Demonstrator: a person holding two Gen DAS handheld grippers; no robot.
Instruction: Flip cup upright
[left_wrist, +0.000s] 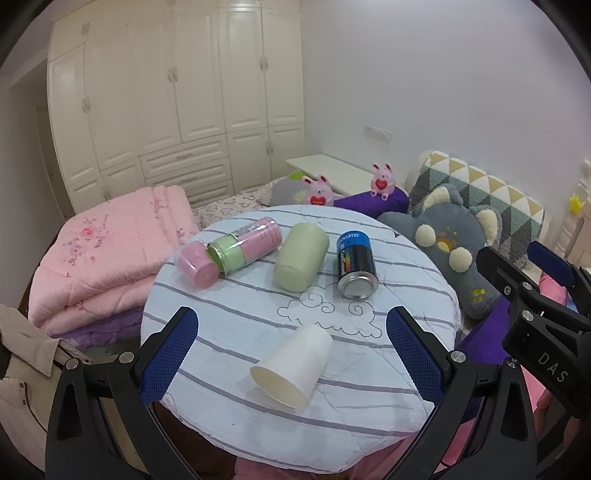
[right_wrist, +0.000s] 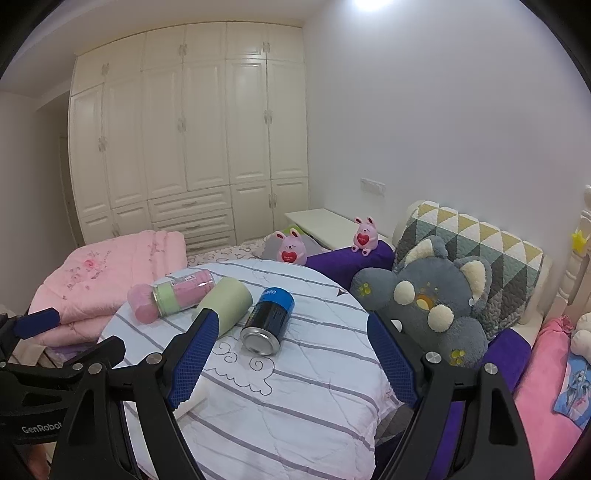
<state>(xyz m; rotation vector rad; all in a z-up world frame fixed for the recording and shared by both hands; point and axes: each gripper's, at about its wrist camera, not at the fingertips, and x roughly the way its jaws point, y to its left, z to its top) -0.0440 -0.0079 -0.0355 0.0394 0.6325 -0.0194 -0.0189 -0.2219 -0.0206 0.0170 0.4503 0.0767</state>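
White cup (left_wrist: 291, 365) on its side btwn open left claw (left_wrist: 291, 354).

- Green tumbler (left_wrist: 301, 257) on its side, ahead of the left jaws, on the striped cloth (left_wrist: 229, 317).
- Blue can (left_wrist: 356, 265) lying just right of it.
- Pink canister (left_wrist: 236, 248) lying further left.
- Grey plush toy (right_wrist: 430, 301) beyond the right jaws.
- Pink quilt (left_wrist: 107, 258), far left.
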